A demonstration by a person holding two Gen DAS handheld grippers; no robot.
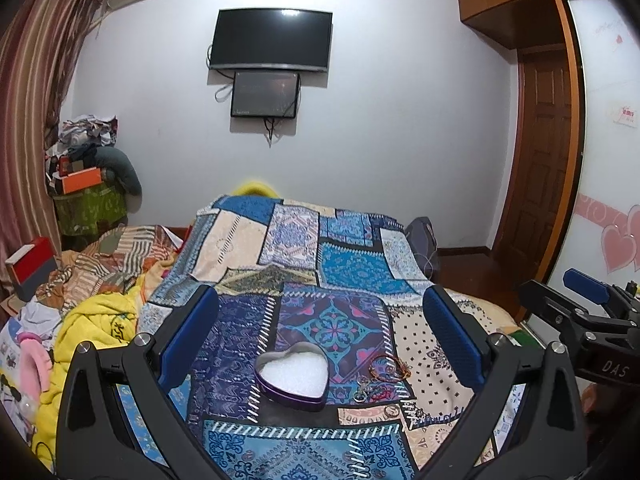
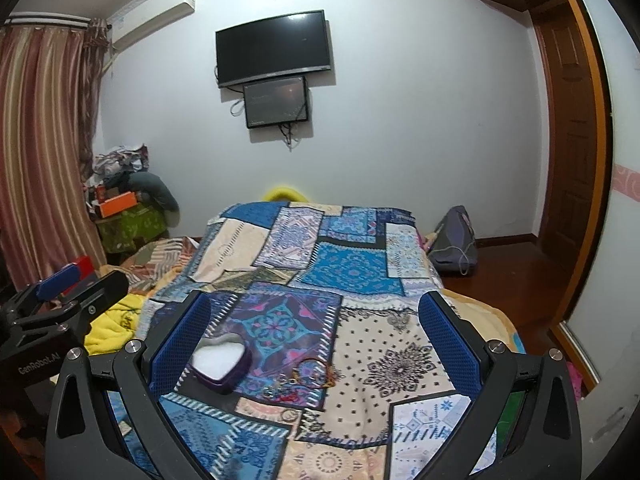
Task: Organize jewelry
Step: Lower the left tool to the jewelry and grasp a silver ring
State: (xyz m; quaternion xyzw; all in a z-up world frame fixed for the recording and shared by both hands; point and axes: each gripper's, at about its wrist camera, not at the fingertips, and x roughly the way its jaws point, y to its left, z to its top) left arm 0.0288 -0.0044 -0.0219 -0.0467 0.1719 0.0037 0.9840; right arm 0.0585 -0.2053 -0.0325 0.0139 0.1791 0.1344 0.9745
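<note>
On the patchwork bedspread [image 1: 352, 264], heart-shaped tin [image 1: 292, 376] beside jewelry [image 1: 380, 376].
Left gripper [image 1: 320, 320] and right gripper [image 2: 316, 320] both spread wide, empty.

**Both grippers wide open, just hanging there**

Left gripper [image 1: 320, 336] has its blue-padded fingers [image 1: 188, 332] spread far apart, nothing between them, pointing forward and a bit down. Right gripper [image 2: 316, 336] is in the same pose, spread and empty. They sit side by side, each poking into the edge of the other's view.
</note>
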